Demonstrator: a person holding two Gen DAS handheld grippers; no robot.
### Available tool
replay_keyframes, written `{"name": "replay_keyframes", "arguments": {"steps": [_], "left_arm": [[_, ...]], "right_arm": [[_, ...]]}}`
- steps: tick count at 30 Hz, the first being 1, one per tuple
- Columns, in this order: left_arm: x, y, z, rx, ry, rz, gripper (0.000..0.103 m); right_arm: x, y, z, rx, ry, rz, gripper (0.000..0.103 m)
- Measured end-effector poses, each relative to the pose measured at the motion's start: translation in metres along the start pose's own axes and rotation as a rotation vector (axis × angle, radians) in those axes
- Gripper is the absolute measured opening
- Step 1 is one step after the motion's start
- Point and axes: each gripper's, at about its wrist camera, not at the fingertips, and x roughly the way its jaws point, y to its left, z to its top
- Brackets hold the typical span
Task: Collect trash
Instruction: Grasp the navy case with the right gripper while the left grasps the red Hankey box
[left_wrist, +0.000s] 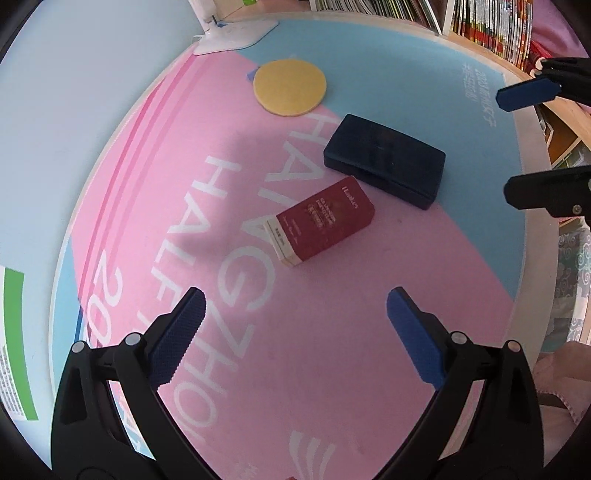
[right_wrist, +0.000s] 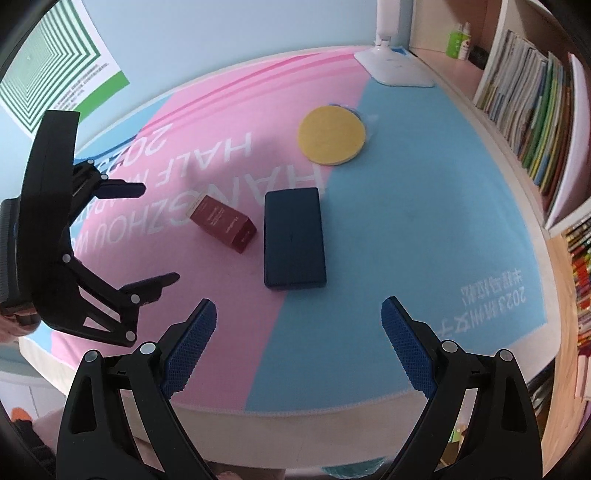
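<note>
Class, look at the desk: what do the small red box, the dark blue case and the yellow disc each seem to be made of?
Red box: probably printed cardboard, with sharp folded edges and a pale end flap.
Dark blue case: likely hard plastic, smooth with a faint sheen and a seam.
Yellow disc: matte, thin, perhaps felt or cork; the pictures leave it open.

Both my views are bright and evenly lit with soft daylight. Faint, blurred shadows fall on the pink and blue printed desk mat (left_wrist: 221, 229), darkest at upper centre of my left view. The fisheye bends the mat's edges and darkens every corner. The rows of colourful book spines (right_wrist: 535, 122) at the right edge smear slightly.
</note>
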Motion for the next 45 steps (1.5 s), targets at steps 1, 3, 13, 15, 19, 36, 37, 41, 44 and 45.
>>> {"name": "replay_keyframes", "arguments": {"steps": [1, 3, 13, 15, 19, 36, 37, 41, 44, 45], "left_arm": [[0.001, 0.000, 0.001, 0.004, 0.002, -0.001, 0.096], [0.007, 0.001, 0.004, 0.016, 0.011, -0.008, 0.096], [0.018, 0.004, 0.017, 0.051, 0.012, -0.031, 0.096], [0.020, 0.005, 0.020, 0.060, 0.014, -0.033, 0.096], [0.024, 0.008, 0.024, 0.078, 0.013, -0.044, 0.096], [0.048, 0.010, 0.050, 0.153, -0.002, -0.065, 0.096], [0.048, 0.009, 0.051, 0.155, -0.003, -0.065, 0.096], [0.051, 0.010, 0.053, 0.169, -0.004, -0.075, 0.090], [0.054, 0.011, 0.056, 0.177, 0.001, -0.092, 0.085], [0.054, 0.012, 0.057, 0.175, -0.001, -0.100, 0.084]], "right_arm": [[0.003, -0.001, 0.002, 0.000, 0.005, 0.001, 0.090], [0.008, -0.001, 0.006, -0.003, 0.013, 0.007, 0.090], [0.028, 0.000, 0.017, -0.035, 0.043, 0.034, 0.090], [0.031, 0.000, 0.019, -0.039, 0.045, 0.036, 0.090], [0.038, -0.002, 0.022, -0.046, 0.053, 0.035, 0.090], [0.057, 0.003, 0.022, -0.091, 0.072, 0.001, 0.089], [0.058, 0.003, 0.021, -0.094, 0.073, 0.001, 0.089], [0.059, 0.006, 0.021, -0.113, 0.068, -0.011, 0.088], [0.061, 0.008, 0.022, -0.129, 0.066, -0.023, 0.086], [0.061, 0.008, 0.022, -0.132, 0.066, -0.025, 0.085]]}}
